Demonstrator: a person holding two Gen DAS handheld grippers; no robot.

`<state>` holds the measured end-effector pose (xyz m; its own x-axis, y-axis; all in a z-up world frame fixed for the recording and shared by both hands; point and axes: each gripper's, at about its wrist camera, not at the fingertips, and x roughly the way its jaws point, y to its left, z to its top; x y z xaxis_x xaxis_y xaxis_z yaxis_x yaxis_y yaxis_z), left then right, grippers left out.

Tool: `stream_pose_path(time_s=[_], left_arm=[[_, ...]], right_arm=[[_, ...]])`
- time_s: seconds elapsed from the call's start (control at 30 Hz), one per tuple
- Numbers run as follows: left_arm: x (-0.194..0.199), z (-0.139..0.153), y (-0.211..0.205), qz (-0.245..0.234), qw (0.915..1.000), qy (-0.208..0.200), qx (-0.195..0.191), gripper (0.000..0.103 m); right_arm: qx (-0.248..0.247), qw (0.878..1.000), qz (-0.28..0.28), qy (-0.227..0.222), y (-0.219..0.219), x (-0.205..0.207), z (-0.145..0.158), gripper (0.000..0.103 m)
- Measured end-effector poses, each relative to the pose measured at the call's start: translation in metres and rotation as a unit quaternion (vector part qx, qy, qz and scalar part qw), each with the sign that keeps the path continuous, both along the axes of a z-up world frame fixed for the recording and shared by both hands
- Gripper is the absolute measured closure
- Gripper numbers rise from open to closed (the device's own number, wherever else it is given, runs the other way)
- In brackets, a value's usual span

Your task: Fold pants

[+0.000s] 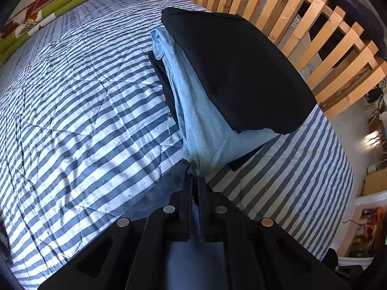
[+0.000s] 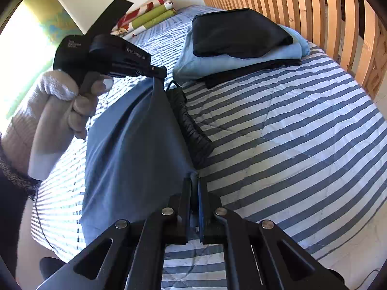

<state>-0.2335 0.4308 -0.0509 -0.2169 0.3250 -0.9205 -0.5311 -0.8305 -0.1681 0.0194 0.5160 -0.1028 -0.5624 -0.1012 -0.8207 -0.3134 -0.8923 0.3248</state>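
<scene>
Two tools hold one pair of dark blue-grey pants [image 2: 135, 145] above a bed [image 2: 290, 125] covered in a blue-and-white striped quilt. The right tool [image 2: 194, 181] has its fingers pressed together on a fold of the pants' edge, close to the camera. The left tool [image 2: 162, 70], gripped by a hand in a white knit glove [image 2: 55, 111], pinches another part of the same edge farther off, so the cloth hangs stretched between the two and drapes down toward the quilt. A black gathered waistband [image 2: 193, 130] runs along the pants' right side.

In the left wrist view, the left tool [image 1: 195, 175] shows its fingers pinched on dark cloth.

Behind the pants sits one stack of three folded garments: a black one [image 2: 239, 33] on top, a light blue one [image 2: 241, 60] in the middle, and a black one [image 2: 254, 70] at the bottom. A wooden slatted rail [image 2: 314, 12] stands beside the bed, and folded green, red and white patterned fabric [image 2: 150, 17] lies at the far end.
</scene>
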Motion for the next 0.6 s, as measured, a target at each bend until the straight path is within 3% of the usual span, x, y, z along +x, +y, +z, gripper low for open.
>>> stream_pose_path(time_s=[0.03, 0.07, 0.1, 0.13, 0.17, 0.27, 0.37, 0.43, 0.5, 0.6], left_arm=[[0.000, 0.006, -0.005, -0.001, 1.0000, 0.002, 0.009, 0.090], [0.001, 0.013, -0.013, 0.003, 0.9998, 0.004, 0.017, 0.070], [0.001, 0.024, -0.028, 0.015, 0.9995, 0.014, 0.024, 0.058], [0.002, 0.033, -0.041, 0.026, 0.9989, 0.027, 0.028, 0.040], [0.004, 0.043, -0.056, 0.036, 0.9978, 0.043, 0.036, 0.035], [0.017, 0.062, -0.113, 0.074, 0.9931, 0.083, 0.038, 0.035], [0.042, 0.056, -0.171, 0.104, 0.9896, 0.082, 0.056, 0.035], [0.063, 0.038, -0.202, 0.123, 0.9880, 0.069, 0.062, 0.037], [0.085, 0.019, -0.221, 0.136, 0.9870, 0.053, 0.068, 0.046], [0.124, -0.011, -0.228, 0.135, 0.9871, 0.034, 0.079, 0.053]], right_arm=[[0.008, 1.000, 0.006, -0.001, -0.002, 0.000, 0.002, 0.098], [0.015, 1.000, 0.011, -0.003, -0.004, -0.001, 0.003, 0.094], [0.021, 1.000, 0.011, -0.004, -0.005, -0.001, 0.006, 0.094], [0.027, 1.000, 0.013, -0.004, -0.006, -0.001, 0.009, 0.084], [0.034, 0.999, 0.015, -0.001, -0.006, -0.002, 0.012, 0.071], [0.071, 0.997, 0.018, 0.027, -0.010, -0.007, 0.032, 0.066], [0.099, 0.993, 0.026, 0.055, -0.017, -0.021, 0.054, 0.066], [0.099, 0.991, 0.056, 0.074, -0.027, -0.036, 0.065, 0.066], [0.107, 0.985, 0.102, 0.085, -0.044, -0.056, 0.067, 0.066], [0.126, 0.977, 0.160, 0.062, -0.064, -0.091, 0.046, 0.066]])
